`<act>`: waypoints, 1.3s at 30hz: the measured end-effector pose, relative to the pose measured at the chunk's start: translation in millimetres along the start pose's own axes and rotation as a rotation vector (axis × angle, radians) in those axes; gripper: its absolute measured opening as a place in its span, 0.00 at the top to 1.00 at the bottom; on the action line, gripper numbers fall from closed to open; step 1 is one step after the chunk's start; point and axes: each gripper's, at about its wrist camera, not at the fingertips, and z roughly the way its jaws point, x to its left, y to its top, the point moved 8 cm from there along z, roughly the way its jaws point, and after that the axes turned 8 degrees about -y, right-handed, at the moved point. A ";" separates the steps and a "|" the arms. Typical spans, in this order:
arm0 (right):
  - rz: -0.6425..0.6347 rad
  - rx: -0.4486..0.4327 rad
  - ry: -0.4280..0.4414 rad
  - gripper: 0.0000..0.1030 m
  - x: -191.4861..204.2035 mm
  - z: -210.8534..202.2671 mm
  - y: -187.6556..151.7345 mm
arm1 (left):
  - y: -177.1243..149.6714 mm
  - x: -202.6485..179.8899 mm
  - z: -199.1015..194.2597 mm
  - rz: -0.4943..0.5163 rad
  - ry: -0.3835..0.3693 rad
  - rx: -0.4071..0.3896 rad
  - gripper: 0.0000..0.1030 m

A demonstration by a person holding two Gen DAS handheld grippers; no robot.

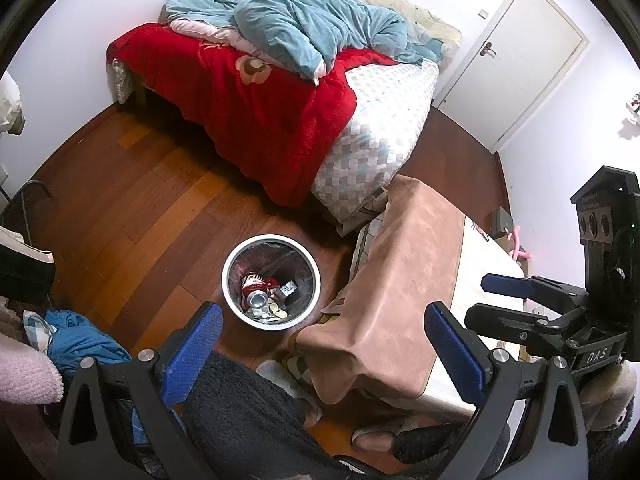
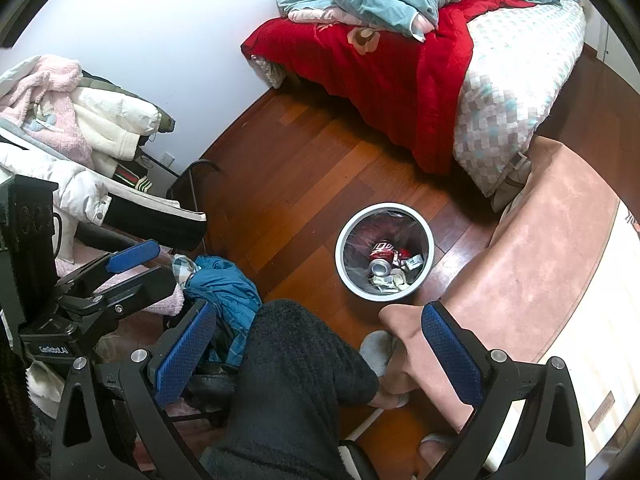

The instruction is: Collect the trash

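Note:
A round white trash bin [image 1: 228, 280] lined with a clear bag stands on the wood floor between the bed and the table; it also shows in the right wrist view [image 2: 342, 268]. Inside lie a crushed red can [image 1: 256, 286], paper scraps and wrappers; the can shows in the right wrist view too [image 2: 382, 254]. My left gripper [image 1: 324, 348] is open and empty, held high above the floor just short of the bin. My right gripper [image 2: 316, 354] is open and empty, also above the floor. The right gripper shows at the right of the left wrist view [image 1: 496, 300].
A bed [image 1: 380, 120] with a red blanket and teal duvet stands behind the bin. A table with a pink-brown cloth [image 1: 400, 280] is to the right. A chair piled with clothes [image 2: 80, 140] and a blue garment [image 2: 224, 288] are on the left. The person's dark-trousered legs and slippers are below.

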 end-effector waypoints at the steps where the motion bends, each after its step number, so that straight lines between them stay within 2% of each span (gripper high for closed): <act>1: 0.002 0.001 0.000 0.00 -0.4 -0.2 0.2 | 0.1 0.6 0.2 0.002 0.002 0.002 0.00; 39: -0.011 -0.002 -0.001 0.00 -2.1 -7.1 -8.8 | 0.4 0.7 2.0 0.007 -0.004 0.009 0.00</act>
